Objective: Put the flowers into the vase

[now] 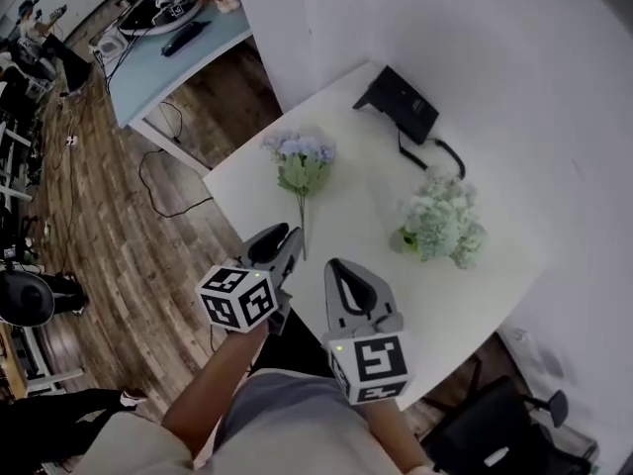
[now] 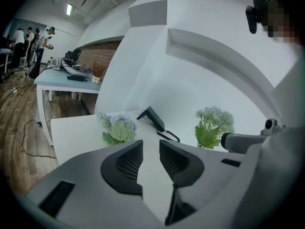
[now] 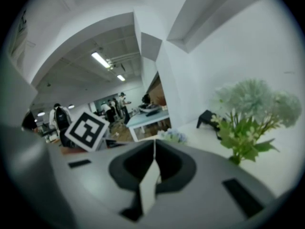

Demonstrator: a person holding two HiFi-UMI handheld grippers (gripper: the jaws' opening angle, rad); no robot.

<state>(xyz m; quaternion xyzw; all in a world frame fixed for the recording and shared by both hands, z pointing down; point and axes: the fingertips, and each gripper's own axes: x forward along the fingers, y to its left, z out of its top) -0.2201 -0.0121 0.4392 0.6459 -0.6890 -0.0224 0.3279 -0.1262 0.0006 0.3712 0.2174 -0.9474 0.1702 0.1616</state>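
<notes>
The white table [image 1: 376,196] stands against a white wall. At its near edge are the left gripper [image 1: 285,237] and the right gripper [image 1: 341,270], side by side. The left's jaws stand apart with nothing between them. The right's jaws are together and empty. A pale green bunch [image 1: 442,224] stands upright on the right, perhaps in a vase, though its base is unclear. The blue flowers [image 1: 302,161] lie flat on the table, with the stem end just beside the left gripper. A black device [image 1: 401,102] sits at the far edge.
</notes>
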